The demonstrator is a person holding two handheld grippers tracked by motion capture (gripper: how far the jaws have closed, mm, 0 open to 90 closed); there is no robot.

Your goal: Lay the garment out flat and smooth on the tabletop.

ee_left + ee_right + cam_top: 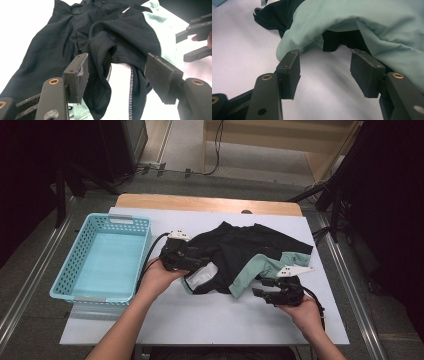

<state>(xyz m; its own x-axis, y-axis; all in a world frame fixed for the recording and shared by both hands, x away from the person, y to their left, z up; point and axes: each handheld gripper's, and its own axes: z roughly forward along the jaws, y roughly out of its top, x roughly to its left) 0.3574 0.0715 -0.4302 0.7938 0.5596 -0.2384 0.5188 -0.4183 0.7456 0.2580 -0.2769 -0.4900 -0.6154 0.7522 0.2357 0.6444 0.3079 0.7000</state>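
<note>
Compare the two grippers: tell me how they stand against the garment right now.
The left gripper has a fold of the black and mint garment between its open jaws; the right gripper has bare table between its jaws. The left gripper sits at the garment's black side; the right gripper faces its mint sleeve. Both are hand-held, open and low over the table.

No readable text, labels, brand marks, numbers or signs in any view.
</note>
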